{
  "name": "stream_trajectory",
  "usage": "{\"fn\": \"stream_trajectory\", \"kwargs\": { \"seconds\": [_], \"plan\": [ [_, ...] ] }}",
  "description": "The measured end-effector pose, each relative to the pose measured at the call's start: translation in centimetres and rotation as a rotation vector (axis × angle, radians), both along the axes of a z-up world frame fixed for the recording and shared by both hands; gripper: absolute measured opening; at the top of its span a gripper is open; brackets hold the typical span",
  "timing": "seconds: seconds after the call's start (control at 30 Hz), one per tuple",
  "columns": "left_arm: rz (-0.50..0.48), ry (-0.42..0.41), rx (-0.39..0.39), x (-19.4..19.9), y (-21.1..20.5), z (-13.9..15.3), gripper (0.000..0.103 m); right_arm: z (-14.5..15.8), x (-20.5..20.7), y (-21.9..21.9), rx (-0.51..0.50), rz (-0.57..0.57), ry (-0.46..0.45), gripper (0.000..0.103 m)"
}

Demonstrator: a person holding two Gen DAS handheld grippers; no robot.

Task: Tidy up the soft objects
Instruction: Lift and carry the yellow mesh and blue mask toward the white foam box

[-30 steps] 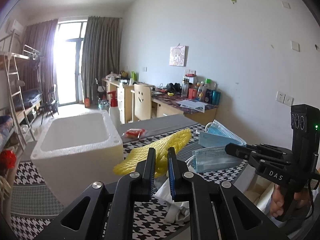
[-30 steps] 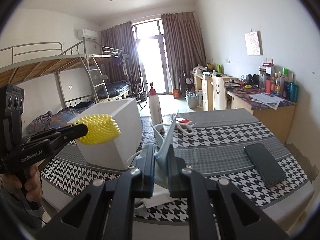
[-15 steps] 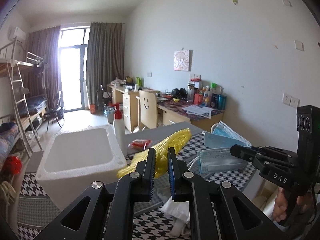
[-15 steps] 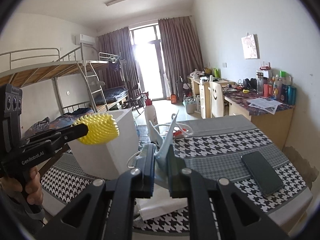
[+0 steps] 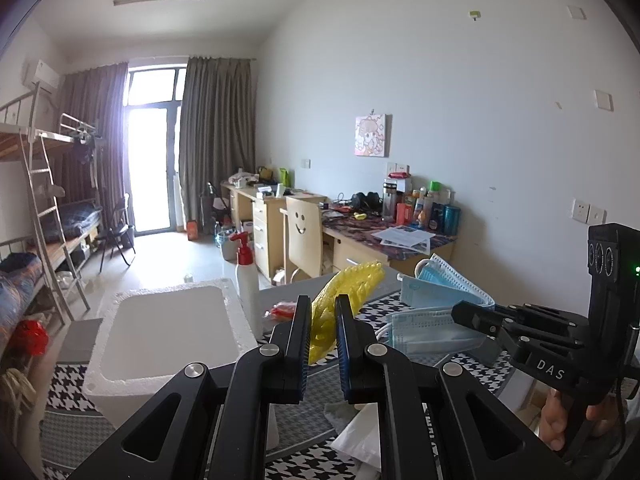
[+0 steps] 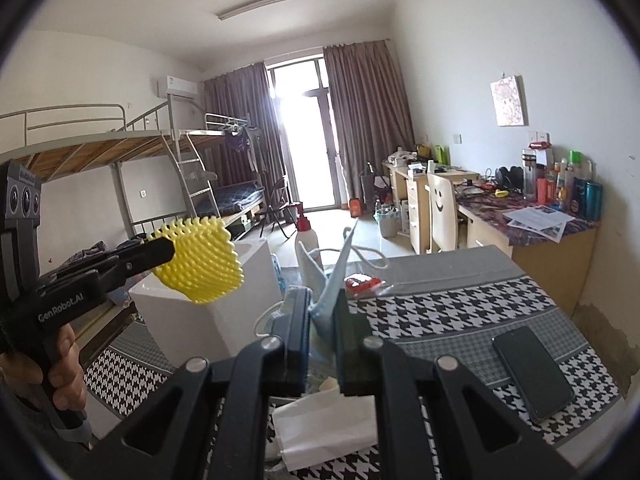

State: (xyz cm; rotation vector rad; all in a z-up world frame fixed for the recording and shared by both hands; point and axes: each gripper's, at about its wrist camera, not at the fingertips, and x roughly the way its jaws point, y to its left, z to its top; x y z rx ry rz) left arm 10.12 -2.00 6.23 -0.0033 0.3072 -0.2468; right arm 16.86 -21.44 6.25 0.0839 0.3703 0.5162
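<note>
Reading "GenRobot.AI" on L claw (image 6: 168,254), "DAS" on R claw (image 5: 460,314).

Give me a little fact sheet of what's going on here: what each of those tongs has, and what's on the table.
left tongs: shut on yellow foam net, held up in the air
right tongs: shut on blue face masks, lifted
white foam box: open top, inside looks bare
table: houndstooth cloth
also on table: black phone, white paper, spray bottle, small red packet
</note>
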Motion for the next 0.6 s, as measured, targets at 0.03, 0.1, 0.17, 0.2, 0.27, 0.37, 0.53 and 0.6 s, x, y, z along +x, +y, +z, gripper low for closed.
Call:
{"fn": "stream_trajectory", "kwargs": {
  "seconds": [0.03,0.1,0.17,0.2,0.27,0.37,0.53,0.6],
  "plan": [
    [0.003,-0.004,0.001,0.0,0.1,0.2,0.013,0.0,0.1,0.0,0.002,0.003,0.001,0.014],
    [0.01,-0.011,0.004,0.1,0.0,0.4,0.013,0.1,0.1,0.1,0.003,0.007,-0.001,0.014],
    [0.016,-0.019,0.004,0.1,0.2,0.8,0.013,0.3,0.2,0.4,0.004,0.01,-0.003,0.014],
    [0.02,-0.024,0.004,0.1,0.3,1.0,0.013,0.3,0.2,0.4,0.004,0.012,-0.004,0.014],
    [0.03,-0.033,0.004,0.1,0.6,1.3,0.013,0.4,0.3,0.6,0.002,0.017,-0.007,0.014],
    [0.044,-0.042,0.007,0.1,0.9,1.6,0.013,0.7,0.7,0.8,0.002,0.024,-0.01,0.014],
    [0.067,-0.048,0.007,0.4,1.2,1.7,0.013,1.1,1.0,1.2,0.001,0.037,-0.018,0.014],
    [0.076,-0.048,0.008,0.5,1.3,1.8,0.013,1.2,1.2,1.4,0.002,0.041,-0.019,0.014]
  ]
}}
